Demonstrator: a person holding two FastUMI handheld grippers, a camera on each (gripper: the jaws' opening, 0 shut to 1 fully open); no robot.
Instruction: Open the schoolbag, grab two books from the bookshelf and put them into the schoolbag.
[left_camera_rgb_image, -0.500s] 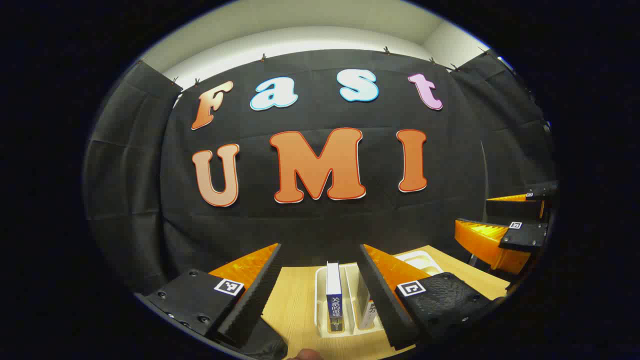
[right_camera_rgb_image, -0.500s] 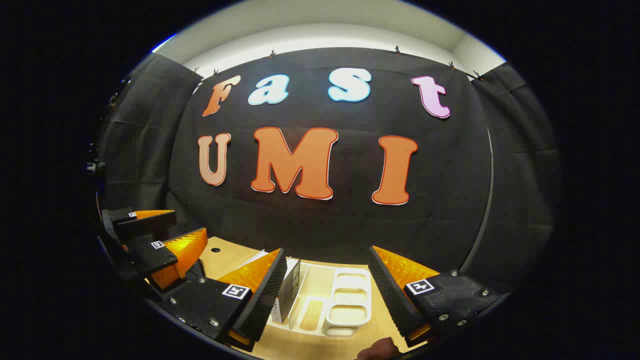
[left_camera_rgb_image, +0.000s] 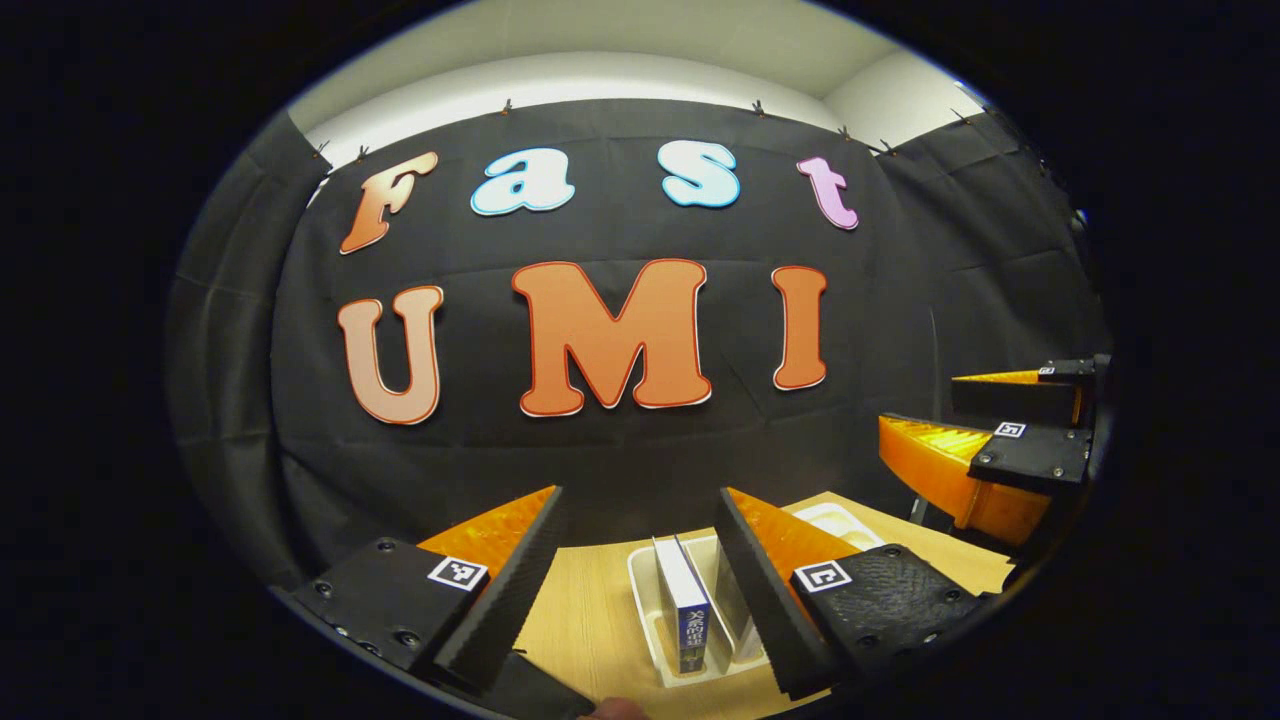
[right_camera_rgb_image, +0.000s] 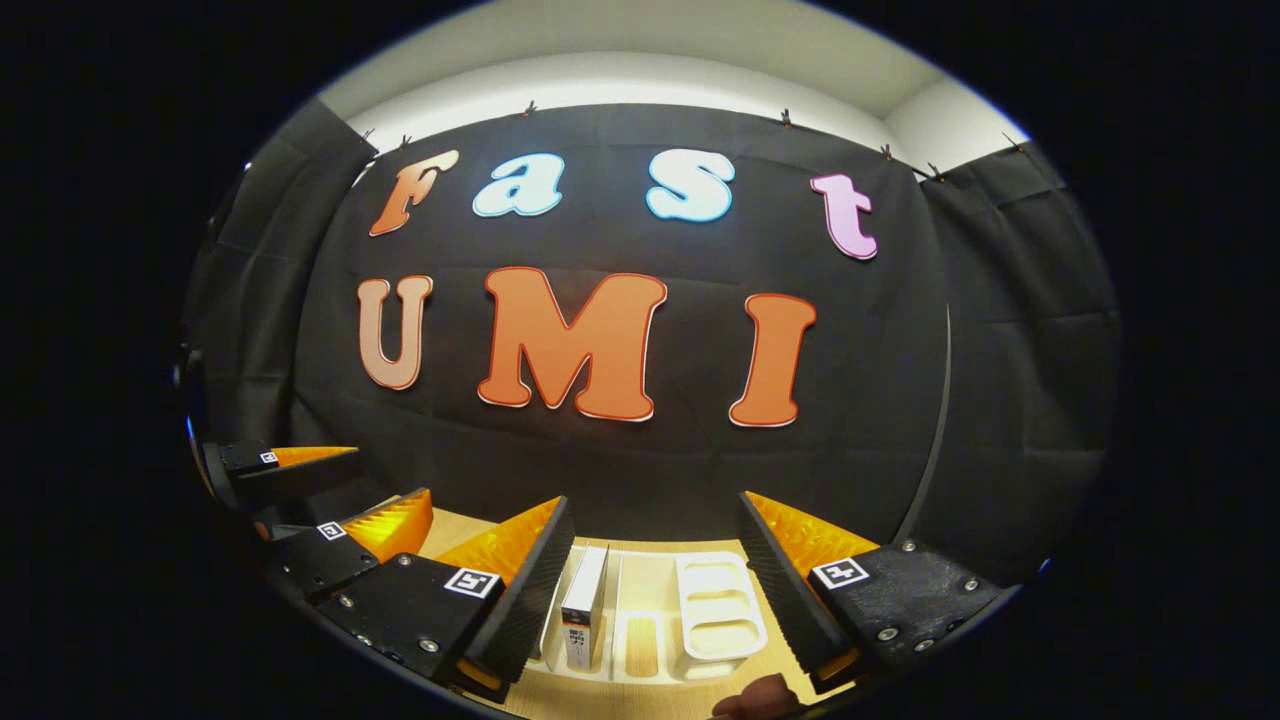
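A white desktop bookshelf (left_camera_rgb_image: 650, 612) stands on the wooden table, low in the left gripper view. A book with a dark blue spine (left_camera_rgb_image: 688, 610) stands upright in it, between and beyond my left gripper's (left_camera_rgb_image: 640, 530) open fingers. In the right gripper view the same bookshelf (right_camera_rgb_image: 720, 615) lies ahead, with a white-spined book (right_camera_rgb_image: 583, 608) upright in a slot near the left finger. My right gripper (right_camera_rgb_image: 655, 535) is open and holds nothing. Each view also shows the other gripper at its edge: the right gripper (left_camera_rgb_image: 985, 455) and the left gripper (right_camera_rgb_image: 320, 500).
The wooden table (left_camera_rgb_image: 590, 610) runs up to the black cloth wall just behind the bookshelf. The bookshelf's small open compartments (right_camera_rgb_image: 718, 640) sit at its right side. Part of a hand (right_camera_rgb_image: 755, 695) shows at the bottom edge.
Both gripper views have swung: the bookshelf and books sit a little differently between the fingers. The white-spined book now stands clear of my right gripper's left finger. Both grippers stay open.
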